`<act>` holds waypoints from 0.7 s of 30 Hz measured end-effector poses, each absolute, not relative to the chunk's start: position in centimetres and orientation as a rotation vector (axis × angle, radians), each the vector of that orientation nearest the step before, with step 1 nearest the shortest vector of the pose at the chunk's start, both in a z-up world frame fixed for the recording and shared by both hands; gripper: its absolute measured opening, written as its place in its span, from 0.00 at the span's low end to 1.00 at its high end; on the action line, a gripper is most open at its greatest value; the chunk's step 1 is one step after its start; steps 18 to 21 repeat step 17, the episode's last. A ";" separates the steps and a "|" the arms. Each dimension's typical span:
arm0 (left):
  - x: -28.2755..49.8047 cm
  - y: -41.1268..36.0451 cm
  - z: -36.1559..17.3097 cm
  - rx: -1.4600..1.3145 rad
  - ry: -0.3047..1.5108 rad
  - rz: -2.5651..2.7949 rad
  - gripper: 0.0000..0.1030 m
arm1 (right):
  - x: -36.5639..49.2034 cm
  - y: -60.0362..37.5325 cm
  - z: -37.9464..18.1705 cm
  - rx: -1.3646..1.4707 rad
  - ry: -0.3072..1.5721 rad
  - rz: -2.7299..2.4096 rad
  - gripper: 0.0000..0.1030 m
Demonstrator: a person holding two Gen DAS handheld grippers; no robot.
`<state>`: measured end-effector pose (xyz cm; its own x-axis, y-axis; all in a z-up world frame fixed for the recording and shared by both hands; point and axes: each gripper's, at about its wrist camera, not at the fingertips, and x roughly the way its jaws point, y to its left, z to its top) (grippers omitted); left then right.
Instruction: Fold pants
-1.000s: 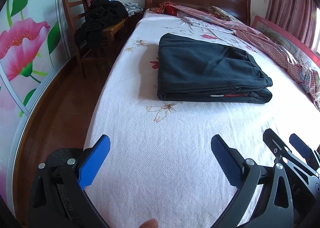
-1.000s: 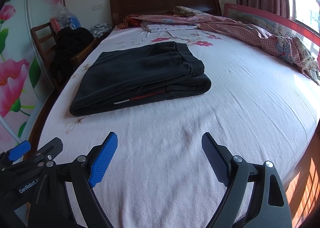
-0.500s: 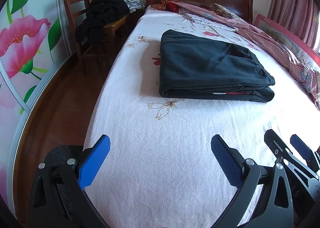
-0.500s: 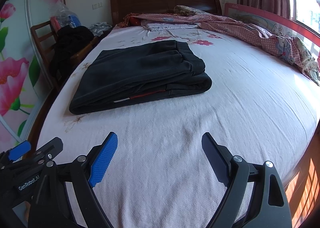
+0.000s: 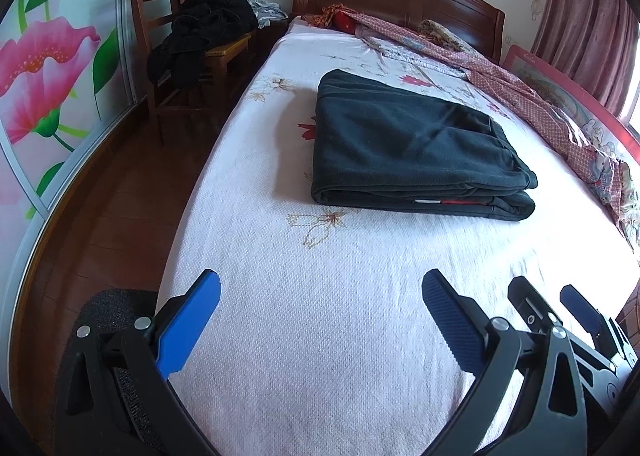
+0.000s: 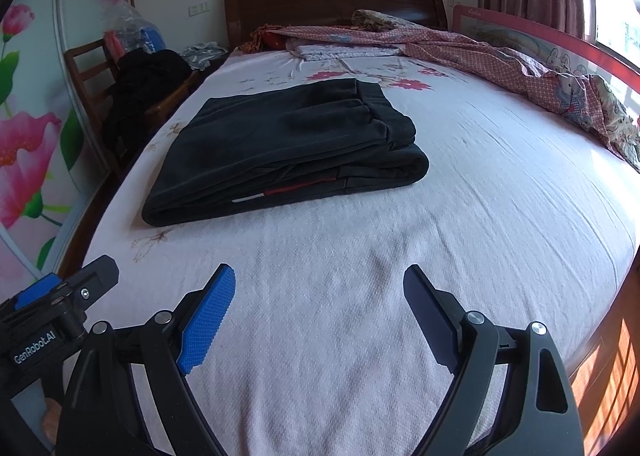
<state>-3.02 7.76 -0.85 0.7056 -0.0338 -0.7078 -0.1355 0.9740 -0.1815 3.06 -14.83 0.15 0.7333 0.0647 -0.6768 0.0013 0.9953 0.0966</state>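
Plainly, the bed is filling most of both views, its white cover showing a fine woven, pebbled texture with faint printed flowers, and it is serving as the broad flat surface for the folding. Along its far right edge a crumpled red-patterned quilt is lying pushed aside, probably to keep the middle free. On the far left a wooden chair is standing on the floor beside the bed, holding a loose heap of black clothes.

Towards the middle of the bed, well beyond both tools, the pants are lying as a thick, dark rectangular stack of soft fleece-like cloth, several layers deep, with a thin red and white stripe peeking out at the near edge. Judging by that tidy shape, the folding is looking finished.

Nearest the cameras, the left gripper and the right gripper are hovering over bare cover side by side, each with its blue ribbed pads spread wide and nothing between them.
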 end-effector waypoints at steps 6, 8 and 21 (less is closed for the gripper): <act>-3.2 8.0 -0.5 -0.208 0.753 0.093 0.98 | 3.0 -14.9 0.3 0.104 0.746 0.037 0.83; -3.1 8.1 -0.6 -0.208 0.757 0.092 0.98 | 3.0 -14.9 0.3 0.106 0.749 0.036 0.83; -2.8 8.4 -1.2 -0.250 0.800 0.098 0.98 | 3.2 -15.3 0.1 0.120 0.759 0.026 0.83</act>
